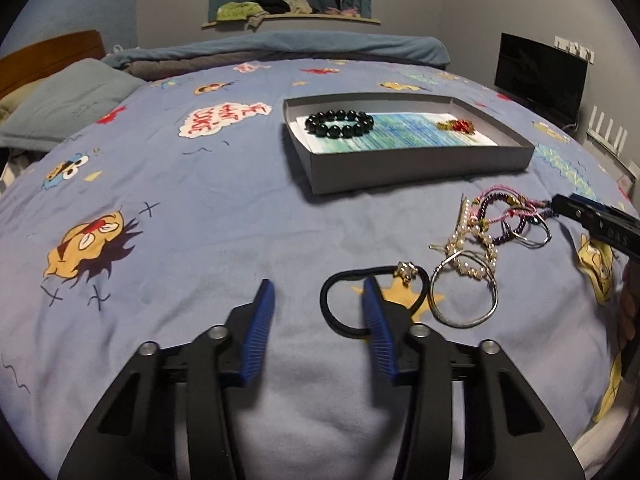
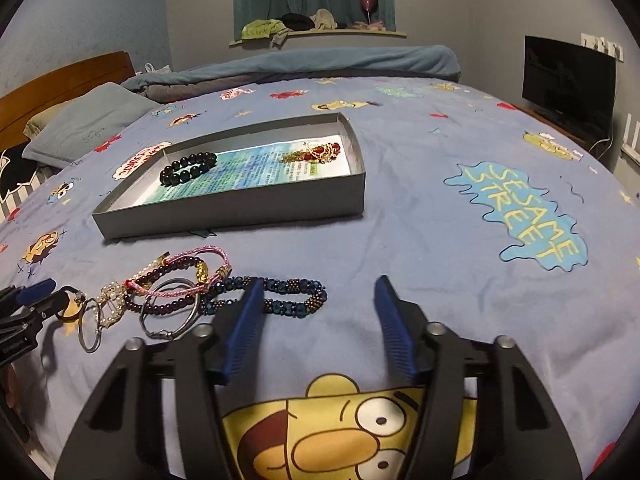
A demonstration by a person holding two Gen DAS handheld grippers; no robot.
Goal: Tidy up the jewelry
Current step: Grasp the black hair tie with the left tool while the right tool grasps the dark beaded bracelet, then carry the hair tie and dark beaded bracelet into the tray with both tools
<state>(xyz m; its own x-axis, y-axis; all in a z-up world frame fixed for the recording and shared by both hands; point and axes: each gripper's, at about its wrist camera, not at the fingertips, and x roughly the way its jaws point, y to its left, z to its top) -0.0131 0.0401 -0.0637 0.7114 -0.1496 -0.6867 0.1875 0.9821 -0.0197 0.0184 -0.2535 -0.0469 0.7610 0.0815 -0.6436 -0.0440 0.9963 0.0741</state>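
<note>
A shallow grey cardboard box point(image 1: 420, 166) sits on the blue cartoon-print bedspread point(image 1: 180, 208), lined with a printed blue-green paper sheet; a black bead bracelet point(image 1: 339, 123) lies at its left end and a gold chain with red stones point(image 1: 456, 125) at its right. Nearer the camera, loose jewelry lies in a tangle: a pearl-studded piece point(image 1: 474, 248), a plain silver bangle point(image 1: 464, 292), a purple bead bracelet point(image 1: 502, 220) and a pink cord bracelet point(image 2: 192, 276). The left gripper point(image 1: 318, 300) hovers with its blue pads spread wide, gripping nothing, its right pad over a black hair tie with a small gold charm point(image 1: 372, 300). Only the right wrist view shows a dark blue beaded bracelet point(image 2: 280, 296) lying just beside the tangle, partly behind the left pad of the right gripper point(image 2: 318, 300), whose fingers are also wide apart and empty.
</note>
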